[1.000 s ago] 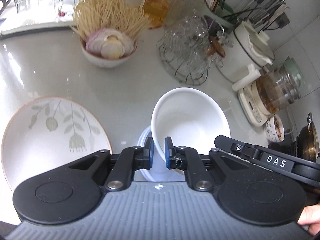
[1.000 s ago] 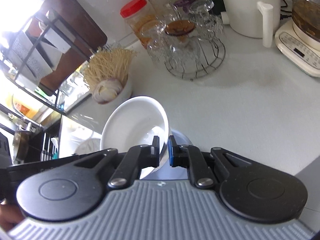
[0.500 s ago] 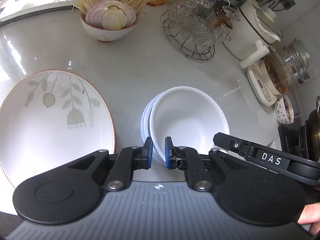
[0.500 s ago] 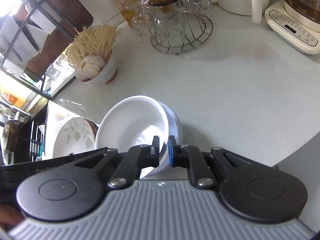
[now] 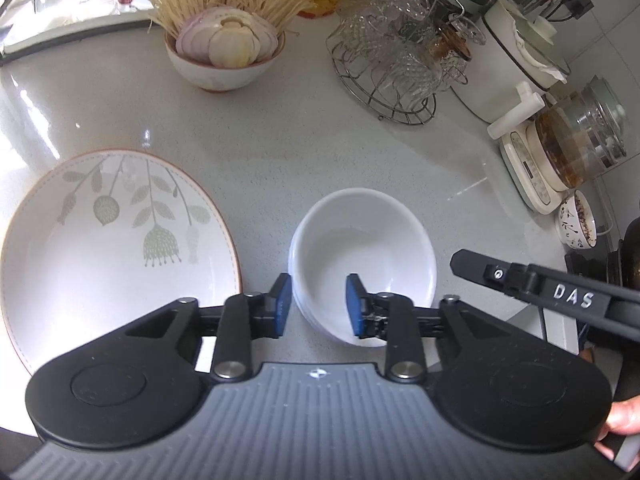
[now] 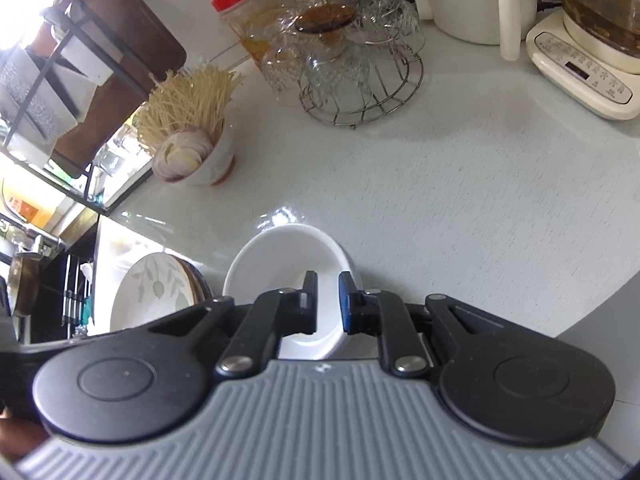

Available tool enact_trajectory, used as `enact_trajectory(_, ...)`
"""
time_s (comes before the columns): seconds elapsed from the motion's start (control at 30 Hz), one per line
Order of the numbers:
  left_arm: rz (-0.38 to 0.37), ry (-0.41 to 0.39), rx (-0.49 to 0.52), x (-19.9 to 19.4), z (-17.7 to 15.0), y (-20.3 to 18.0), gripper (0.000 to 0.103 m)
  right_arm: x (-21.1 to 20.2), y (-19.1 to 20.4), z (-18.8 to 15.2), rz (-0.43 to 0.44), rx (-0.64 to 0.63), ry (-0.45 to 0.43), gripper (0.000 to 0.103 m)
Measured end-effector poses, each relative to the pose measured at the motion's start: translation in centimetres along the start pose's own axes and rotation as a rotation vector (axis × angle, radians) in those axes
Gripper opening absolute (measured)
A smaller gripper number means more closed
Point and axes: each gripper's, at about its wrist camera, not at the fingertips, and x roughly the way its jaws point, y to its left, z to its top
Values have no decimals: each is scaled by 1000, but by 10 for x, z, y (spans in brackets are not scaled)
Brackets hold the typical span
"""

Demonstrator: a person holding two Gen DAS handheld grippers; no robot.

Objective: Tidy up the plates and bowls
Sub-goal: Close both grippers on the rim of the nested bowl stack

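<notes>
A white bowl (image 5: 360, 248) sits level in a stack of white bowls on the grey counter; the rims below it show at its left side (image 5: 294, 268). My left gripper (image 5: 319, 305) straddles the bowl's near-left rim. Its jaws are opening and the blue pads stand clear of the wall. In the right wrist view the same bowl (image 6: 280, 256) lies under my right gripper (image 6: 328, 301). Those jaws are opening too, a small gap apart over the bowl's right side, pressing on nothing. A large floral plate (image 5: 112, 248) lies to the left of the stack.
At the back stand a bowl of noodles and cut onion (image 5: 224, 52), a wire rack of glasses (image 5: 400, 72), a white pot (image 5: 516, 52) and a glass kettle (image 5: 572, 148). A small patterned bowl (image 5: 578, 220) sits far right. The counter edge (image 6: 580, 320) runs close on the right.
The white bowl, held tilted by both grippers, came down level onto the stack. Both grippers then let go of its rim and their jaws parted.
</notes>
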Motion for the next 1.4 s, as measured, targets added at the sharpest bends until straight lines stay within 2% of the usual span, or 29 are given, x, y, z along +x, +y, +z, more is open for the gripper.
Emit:
enact_trajectory(0.03,1,-2,3,0,0,0,37,0,-2,1,1,6,-5,41)
enact_trajectory(0.1,3,-8,4,1,1,1,37,-1,-6,2,11,26,-18,57)
enact_trajectory(0.23,14,-13,5,5,2,3,37,7,-15,4,21,65,7,56)
enact_trajectory(0.37,40,-8,11,12,4,1,37,27,-30,3,35,153,81,56)
enact_trajectory(0.47,51,-7,18,15,4,-1,37,42,-37,1,39,182,126,55)
enact_trajectory(0.67,84,8,19,21,7,-2,37,62,-40,0,73,184,183,47)
enact_trajectory(0.73,96,13,19,24,7,-3,37,67,-40,1,78,176,198,36)
enact_trajectory(0.8,107,17,16,26,9,-4,37,72,-44,1,68,192,223,29)
enact_trajectory(1.0,126,30,13,32,12,-9,37,82,-50,6,119,183,274,26)
enact_trajectory(1.1,134,37,2,35,14,-11,37,84,-51,10,123,179,291,21)
enact_trajectory(1.4,151,65,-4,51,18,-29,37,81,-64,20,122,132,297,17)
